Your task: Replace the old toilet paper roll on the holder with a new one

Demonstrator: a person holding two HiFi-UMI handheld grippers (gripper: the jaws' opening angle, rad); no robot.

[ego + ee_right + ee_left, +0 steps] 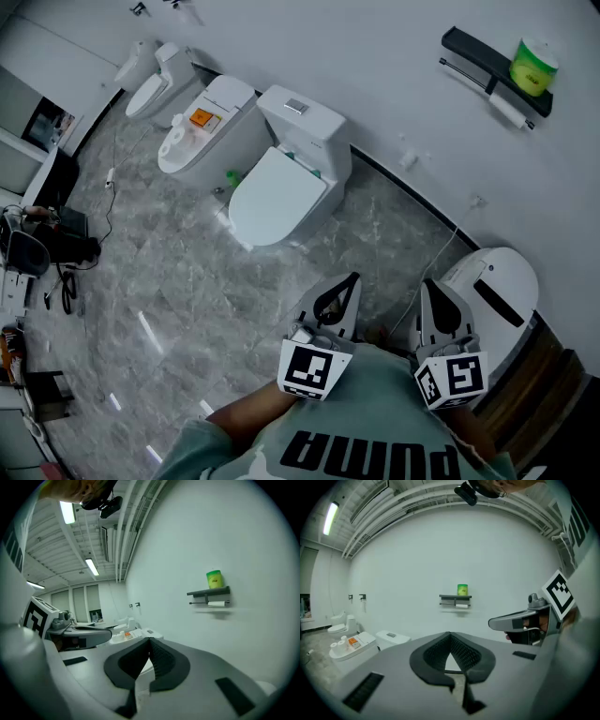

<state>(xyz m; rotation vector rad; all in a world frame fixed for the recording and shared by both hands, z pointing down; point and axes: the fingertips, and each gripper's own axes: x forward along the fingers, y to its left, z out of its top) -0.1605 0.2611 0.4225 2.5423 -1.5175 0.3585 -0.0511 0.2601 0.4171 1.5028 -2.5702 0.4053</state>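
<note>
Starting with the biggest surfaces, a white wall (375, 75) meets a grey marbled floor (187, 281), and three toilets stand in a row along the foot of that wall, the nearest (281, 178) with its lid down. A rounded white unit (497, 291) sits at the wall's foot just beyond the right gripper.

The holder (492, 70) is a dark shelf fixed high on the wall, well apart from the person, with a bar slung under it so a roll can hang and turn freely.

Both tools are held low and near the chest, side by side and aimed toward the wall, which looks like a carrying posture for the approach rather than a reach. The left gripper (352, 277) has its jaws pressed together with nothing between them; the right gripper (427, 281) is likewise closed and empty.

A green roll (532, 66) stands upright at the shelf's right end, probably the replacement, parked there to be close at hand. The old roll (511, 111), small and white, hangs on the bar below the shelf's front edge. Nothing of the swap appears begun; the person must first close the distance to the holder.
</note>
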